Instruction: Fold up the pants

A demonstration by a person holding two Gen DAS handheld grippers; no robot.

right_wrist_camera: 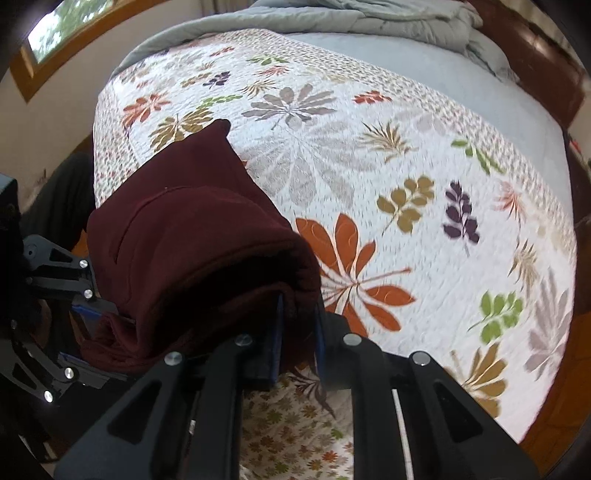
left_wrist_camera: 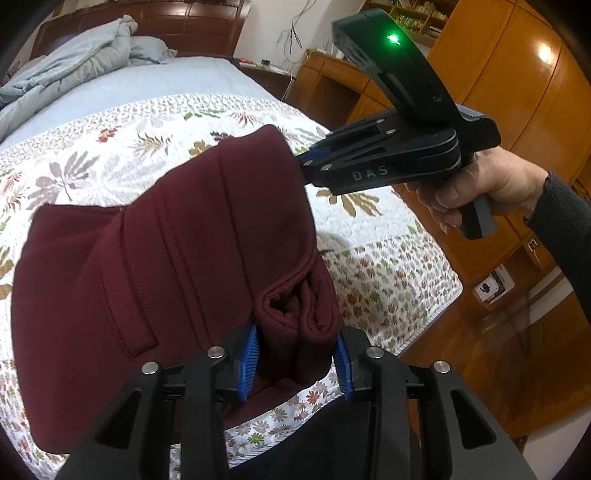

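Mid-fold, carry phase by the look of it: maroon pants [left_wrist_camera: 155, 266] already doubled into a thick bundle and held up off the bed [left_wrist_camera: 229, 85] between both tools. Left claw [left_wrist_camera: 297, 360] pinches the rolled, layered edge between its blue pads [left_wrist_camera: 251, 360]; right claw [right_wrist_camera: 297, 338] is clamped on the opposite corner of the bundle, cloth bulging over its fingers. In the left view the right claw [left_wrist_camera: 308, 158] bites the far upper corner, hand [left_wrist_camera: 480, 192] on the handle. Pants hang above the floral quilt [right_wrist_camera: 369, 192], nearer the foot edge of the bed than the headboard end; contact with the quilt not clear. Next move likely calls for lowering both corners together, level, onto the quilt, then letting go without the layers springing apart. Grey comforter [left_wrist_camera: 74, 66] bunched at the head end, wooden headboard [left_wrist_camera: 177, 22] behind it, wood cabinets [left_wrist_camera: 517, 92] and wood floor to the side.
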